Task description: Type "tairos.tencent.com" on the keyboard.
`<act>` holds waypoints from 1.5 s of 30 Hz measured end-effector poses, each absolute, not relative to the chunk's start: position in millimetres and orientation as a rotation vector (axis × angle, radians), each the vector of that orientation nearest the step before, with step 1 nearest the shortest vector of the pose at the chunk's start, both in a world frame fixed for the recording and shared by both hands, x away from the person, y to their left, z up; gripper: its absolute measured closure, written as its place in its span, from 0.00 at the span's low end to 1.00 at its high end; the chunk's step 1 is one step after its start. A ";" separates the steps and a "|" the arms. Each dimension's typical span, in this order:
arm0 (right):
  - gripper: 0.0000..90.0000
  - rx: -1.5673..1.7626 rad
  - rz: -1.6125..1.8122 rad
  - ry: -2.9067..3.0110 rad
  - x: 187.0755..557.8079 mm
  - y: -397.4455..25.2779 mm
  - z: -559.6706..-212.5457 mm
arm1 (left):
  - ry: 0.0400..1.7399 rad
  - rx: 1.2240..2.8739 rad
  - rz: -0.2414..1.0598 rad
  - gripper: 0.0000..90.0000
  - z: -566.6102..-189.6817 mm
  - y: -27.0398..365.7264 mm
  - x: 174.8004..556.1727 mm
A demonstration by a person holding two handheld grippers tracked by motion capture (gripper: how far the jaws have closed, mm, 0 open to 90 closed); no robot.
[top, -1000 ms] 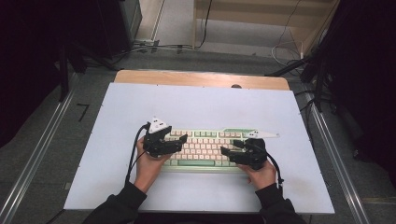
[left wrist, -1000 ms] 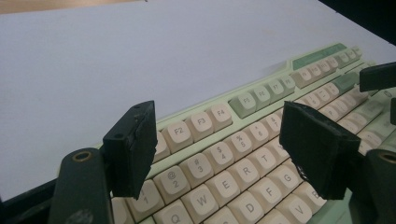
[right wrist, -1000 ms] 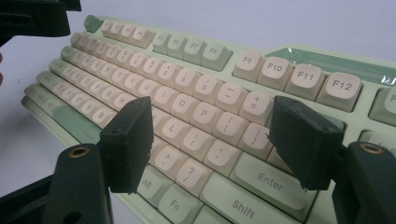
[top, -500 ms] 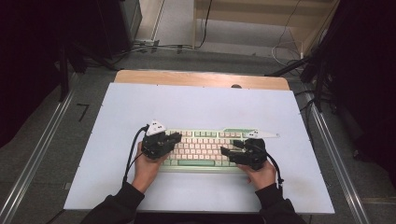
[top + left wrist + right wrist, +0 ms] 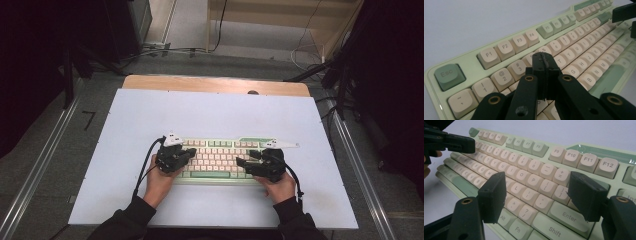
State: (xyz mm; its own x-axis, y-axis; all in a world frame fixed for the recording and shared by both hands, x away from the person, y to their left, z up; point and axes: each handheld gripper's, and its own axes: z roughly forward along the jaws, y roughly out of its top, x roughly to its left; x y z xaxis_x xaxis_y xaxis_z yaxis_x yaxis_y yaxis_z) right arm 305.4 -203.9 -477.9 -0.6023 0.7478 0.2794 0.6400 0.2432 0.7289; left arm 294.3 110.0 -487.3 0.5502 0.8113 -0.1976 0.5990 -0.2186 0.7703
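left gripper (image 5: 543,65): jaws together, tips over the keyboard (image 5: 574,47) near R/T keys | right gripper (image 5: 536,195): jaws apart, above the L–Enter keys | keyboard lay under both grippers on the table (image 5: 210,112)

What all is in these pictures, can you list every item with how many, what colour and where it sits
keyboard: one, pale green case with cream and green keys, on the mat near the person's edge
mat: one, white, covering most of the table
table: one, wooden, its far edge showing beyond the mat
cables: several, dark and light, on the floor behind the table
left gripper: one, black, jaws closed together over the keyboard's left keys
right gripper: one, black, jaws apart over the keys near Enter
hands: two, each holding a gripper, dark sleeves at the bottom edge
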 end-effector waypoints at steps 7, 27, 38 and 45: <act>0.32 1.339 1.293 2.379 305.2 -202.9 -478.9 | 1.153 1.942 0.314 1.00 -489.4 109.5 295.0; 0.42 1.327 1.286 2.374 304.9 -202.5 -479.2 | 1.205 1.804 0.348 0.48 -477.4 117.8 290.7; 0.97 1.149 1.249 2.429 295.8 -189.3 -477.8 | 1.206 1.747 0.407 0.46 -482.3 129.2 274.0; 0.97 1.086 1.288 2.479 290.3 -170.8 -475.9 | 1.224 1.745 0.391 0.43 -486.8 137.8 272.7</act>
